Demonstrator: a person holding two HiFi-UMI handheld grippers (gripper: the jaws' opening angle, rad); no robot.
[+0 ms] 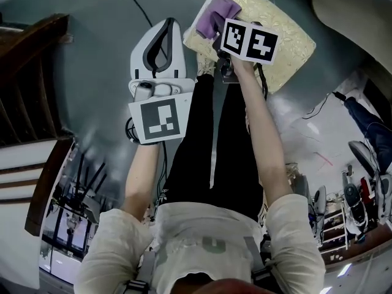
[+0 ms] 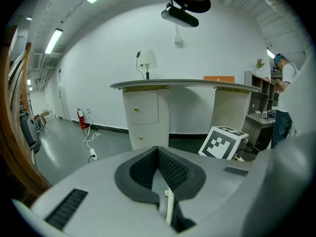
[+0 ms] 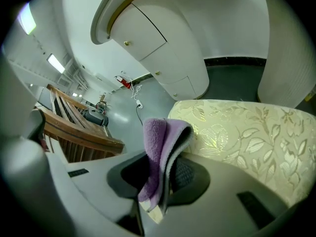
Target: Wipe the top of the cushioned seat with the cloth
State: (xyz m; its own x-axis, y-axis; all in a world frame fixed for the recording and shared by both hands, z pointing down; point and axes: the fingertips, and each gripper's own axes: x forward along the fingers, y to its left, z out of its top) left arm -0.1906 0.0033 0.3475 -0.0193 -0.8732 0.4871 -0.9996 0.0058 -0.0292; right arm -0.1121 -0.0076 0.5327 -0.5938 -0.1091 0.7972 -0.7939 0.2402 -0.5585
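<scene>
1. Pinched between the jaws of the right gripper [image 3: 159, 189] is a folded purple cloth [image 3: 160, 142]. The jaws are closed on its lower fold, and the rest stands up and droops over past the tips.
2. Just beyond the cloth lies the cushioned seat [image 3: 237, 132], pale gold with a leaf pattern. In the head view the cloth [image 1: 219, 12] sits at the seat's [image 1: 278, 32] corner nearest the left gripper. Most of the top stretches away to the other side.
3. Whether the cloth is pressed flat on the fabric or only brushing its edge cannot be told from either view.
4. The left gripper [image 2: 159, 174] has its jaws together with nothing between them. It is held over the grey floor [image 1: 92, 72] beside the seat, apart from the cloth, and takes no part in the job.
5. As a judgement, the cloth is in hand and at the seat, so pick-up and approach are done. The fabric shows no streak or damp mark, so how much has been wiped cannot be read. The broad top beyond the corner looks left to cover.
</scene>
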